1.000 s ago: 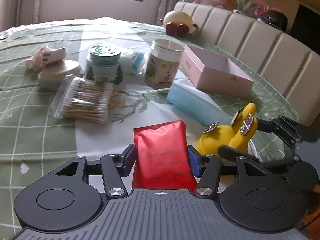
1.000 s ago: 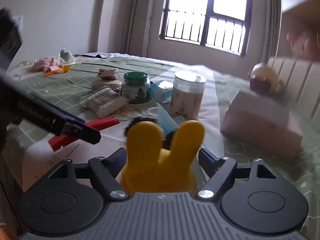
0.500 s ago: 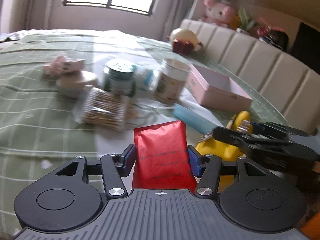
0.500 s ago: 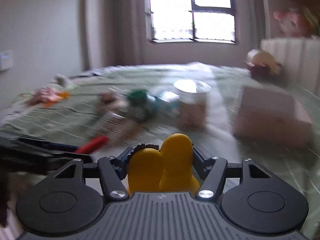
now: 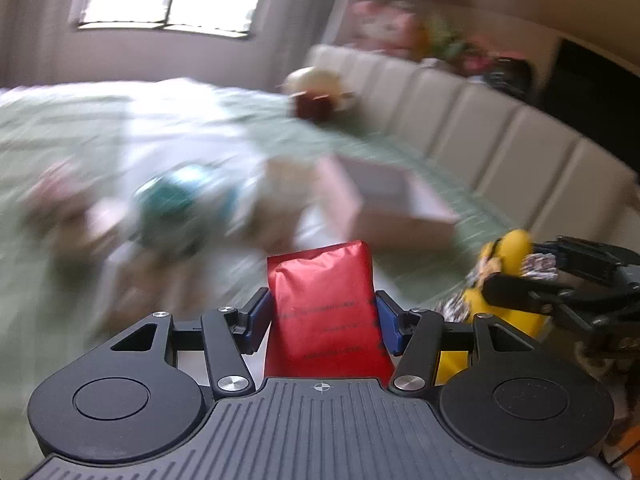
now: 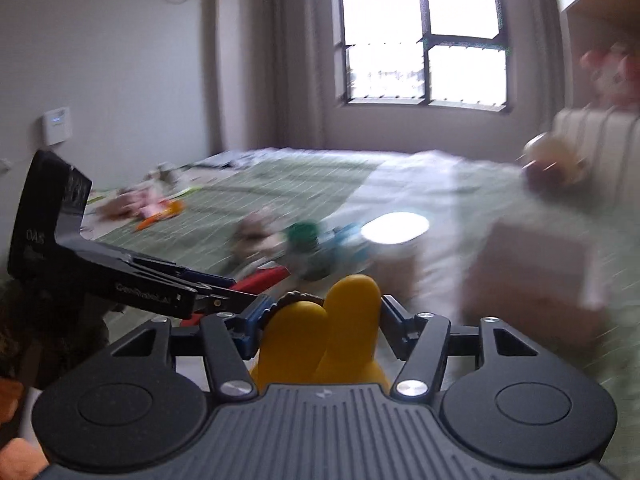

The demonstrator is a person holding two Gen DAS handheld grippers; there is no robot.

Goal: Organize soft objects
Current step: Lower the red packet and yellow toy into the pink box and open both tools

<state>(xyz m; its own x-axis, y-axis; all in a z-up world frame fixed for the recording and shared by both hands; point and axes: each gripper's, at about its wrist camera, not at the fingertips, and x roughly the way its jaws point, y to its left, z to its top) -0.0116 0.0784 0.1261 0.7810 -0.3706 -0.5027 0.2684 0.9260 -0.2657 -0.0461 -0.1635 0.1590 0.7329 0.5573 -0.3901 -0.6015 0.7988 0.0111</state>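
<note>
While my left tongs (image 5: 322, 314) clamp the red pouch (image 5: 326, 308), my right tongs (image 6: 320, 320) clamp the yellow rabbit toy (image 6: 320, 344).

A red soft pouch (image 5: 326, 312) stands upright, raised, near centre; to its right a yellow two-eared plush toy (image 6: 320, 344), also raised.

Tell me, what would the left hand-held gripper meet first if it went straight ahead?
Probably the pink box: it lies ahead of the left hand-held gripper, just past the red pouch it holds. Blur makes depth uncertain.
</note>
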